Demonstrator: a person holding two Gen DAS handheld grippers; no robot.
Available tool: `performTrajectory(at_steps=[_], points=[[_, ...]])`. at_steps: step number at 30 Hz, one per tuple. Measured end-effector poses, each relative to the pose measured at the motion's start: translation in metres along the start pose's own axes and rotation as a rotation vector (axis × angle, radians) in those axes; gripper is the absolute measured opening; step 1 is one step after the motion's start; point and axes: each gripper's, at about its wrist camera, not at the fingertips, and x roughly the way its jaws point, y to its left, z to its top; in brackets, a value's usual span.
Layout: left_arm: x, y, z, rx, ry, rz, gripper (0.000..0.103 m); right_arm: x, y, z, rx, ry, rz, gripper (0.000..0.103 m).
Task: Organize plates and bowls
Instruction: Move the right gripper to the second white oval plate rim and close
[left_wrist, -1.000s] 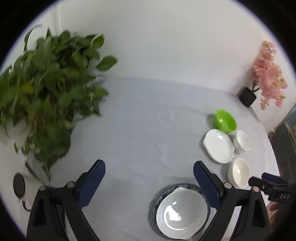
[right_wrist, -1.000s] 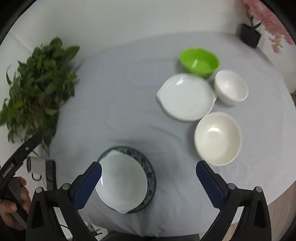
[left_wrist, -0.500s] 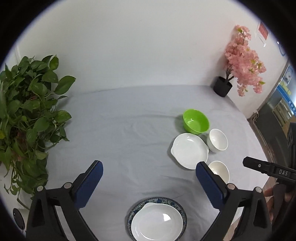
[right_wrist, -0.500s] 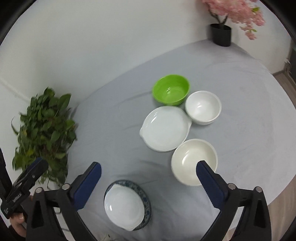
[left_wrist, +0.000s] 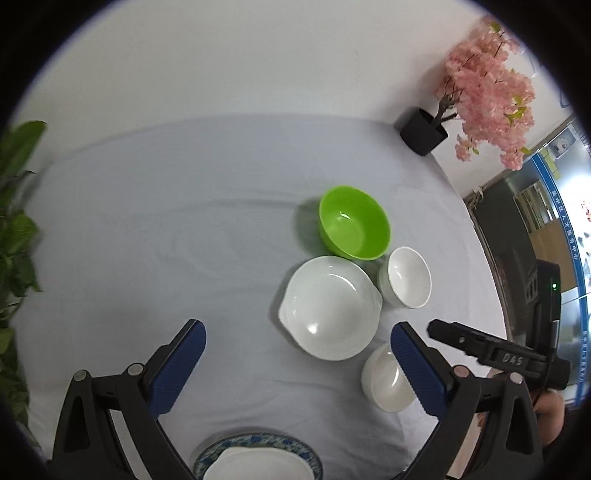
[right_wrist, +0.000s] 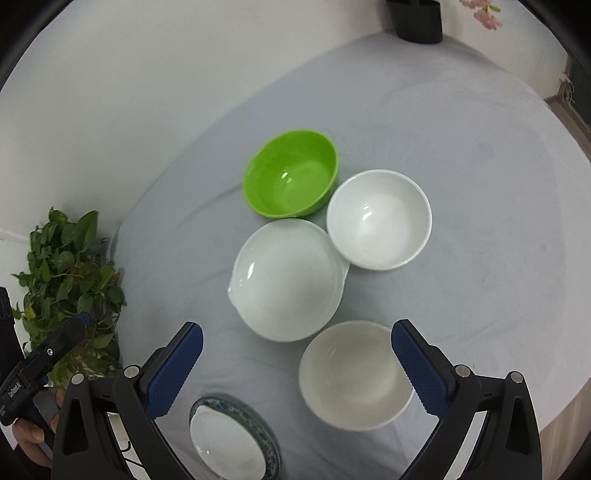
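Grey cloth covers the surface (right_wrist: 480, 206), which stands against a white wall. Taking the wide white plate (right_wrist: 286, 278) as landmark: the green bowl (right_wrist: 291, 173) sits just behind it, touching or nearly touching its far rim; the white bowl (right_wrist: 380, 219) is just beside it on the right; the cream bowl (right_wrist: 354, 374) lies in front of it to the right.

Spread wide and holding nothing, the right gripper (right_wrist: 295, 373) hovers with the cream bowl between its fingers, nearer the right one. Equally wide open and empty, the left gripper (left_wrist: 295, 369) hangs in front of the plate, above a white dish stacked on a blue-patterned plate (left_wrist: 210, 456).
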Motion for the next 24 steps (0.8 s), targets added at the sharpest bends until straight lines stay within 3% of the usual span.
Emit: performTrajectory(at_steps=[7, 13, 17, 20, 24], points=[[0.093, -0.002, 0.029, -0.025, 0.174, -0.043, 0.098, 0.064, -0.014, 0.036, 0.004, 0.067, -0.024, 0.103], [0.131, 0.002, 0.034, -0.034, 0.241, -0.056, 0.093, 0.098, -0.019, 0.051, -0.019, 0.092, -0.021, 0.101], [0.146, 0.001, 0.038, -0.019, 0.276, -0.071, 0.078, 0.104, -0.021, 0.053, -0.002, 0.067, -0.036, 0.092], [0.156, -0.001, 0.038, 0.003, 0.305, -0.093, 0.075, 0.097, -0.018, 0.050, 0.009, 0.022, -0.036, 0.092], [0.166, -0.002, 0.035, 0.018, 0.338, -0.097, 0.062, 0.087, -0.009, 0.036, -0.011, 0.001, -0.023, 0.092]])
